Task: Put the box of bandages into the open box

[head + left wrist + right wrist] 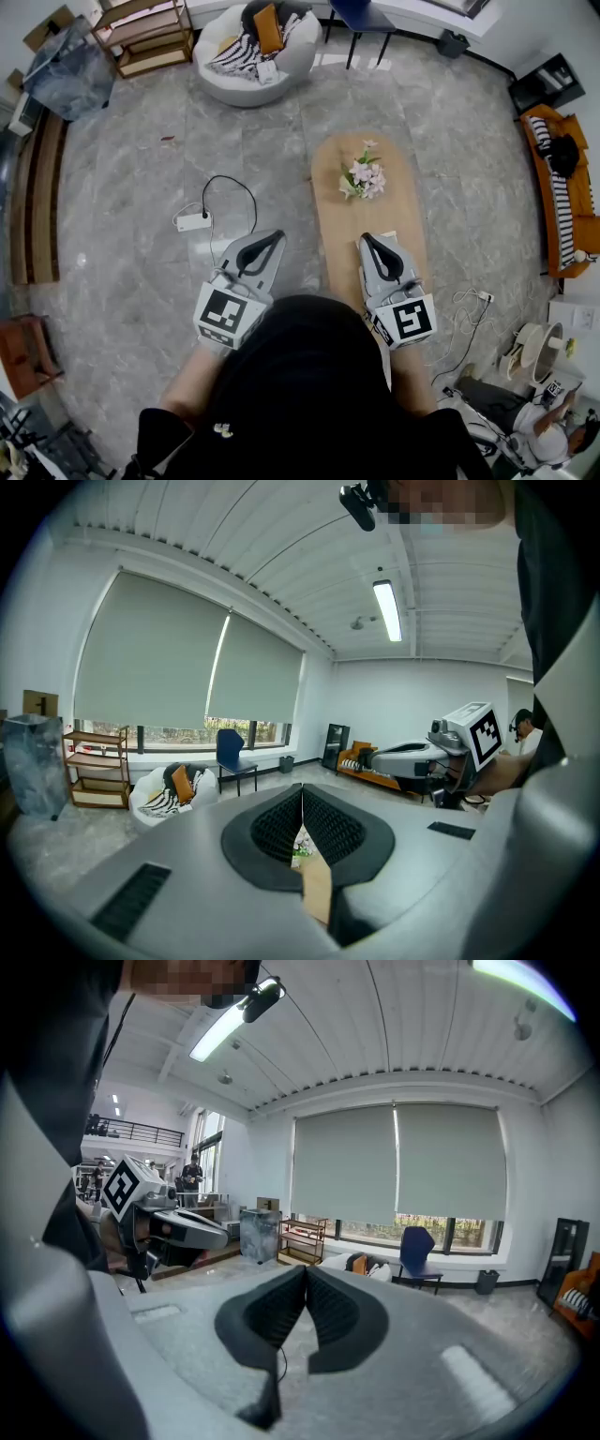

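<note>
Head view, lower centre: left gripper (277, 234) over the floor (141, 206), right gripper (367, 240) over the wooden table (398, 202), near end, fingers of both pressed together on nothing. Flowers (364, 176) at table's middle. Box of bandages not made out anywhere.

Lighting is bright and even: a ceiling strip light (386, 611) is on, daylight comes softened through the drawn window blinds (398, 1162), and shadows on the marble floor (141, 216) are faint. All views are sharp. Strong fisheye bending shows at the edges, with black vignetted corners in both gripper views.
</note>
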Tool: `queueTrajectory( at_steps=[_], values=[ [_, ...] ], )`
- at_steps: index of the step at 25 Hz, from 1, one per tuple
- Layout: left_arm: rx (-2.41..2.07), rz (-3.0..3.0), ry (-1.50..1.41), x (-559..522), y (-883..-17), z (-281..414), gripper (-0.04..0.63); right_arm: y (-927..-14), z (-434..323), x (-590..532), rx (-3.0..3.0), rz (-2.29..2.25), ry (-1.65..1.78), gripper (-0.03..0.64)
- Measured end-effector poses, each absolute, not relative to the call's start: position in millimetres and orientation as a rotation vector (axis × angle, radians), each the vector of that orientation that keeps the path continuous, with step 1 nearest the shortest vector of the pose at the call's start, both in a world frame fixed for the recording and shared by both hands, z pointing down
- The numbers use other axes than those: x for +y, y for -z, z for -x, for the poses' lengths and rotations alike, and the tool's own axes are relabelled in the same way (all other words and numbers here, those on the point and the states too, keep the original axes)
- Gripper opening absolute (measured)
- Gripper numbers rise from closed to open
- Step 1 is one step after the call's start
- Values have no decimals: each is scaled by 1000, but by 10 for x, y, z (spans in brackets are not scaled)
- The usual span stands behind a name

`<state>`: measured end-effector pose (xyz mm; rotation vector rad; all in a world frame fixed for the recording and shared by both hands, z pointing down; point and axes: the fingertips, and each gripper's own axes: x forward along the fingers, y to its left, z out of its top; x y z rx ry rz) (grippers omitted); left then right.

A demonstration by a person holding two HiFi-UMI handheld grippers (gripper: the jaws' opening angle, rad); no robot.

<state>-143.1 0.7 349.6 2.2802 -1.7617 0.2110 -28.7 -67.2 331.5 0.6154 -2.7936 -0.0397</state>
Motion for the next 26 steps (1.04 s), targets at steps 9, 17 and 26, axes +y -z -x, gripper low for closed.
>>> queueTrajectory(
  at_steps=[9, 17, 26],
  values=[
    [-1760, -2276, -219, -6, -3506, 1473, 13, -3378, 323, -707, -2789, -621, 8, -2],
    [-1759, -2276, -222, -30, -3508, 1460, 12, -3423, 305, -738, -2787, -625, -9, -2],
    [-1754, -2281, -229, -56, -3544, 1419, 14, -3471, 268, -755, -2785, -625, -20, -2]
  ],
)
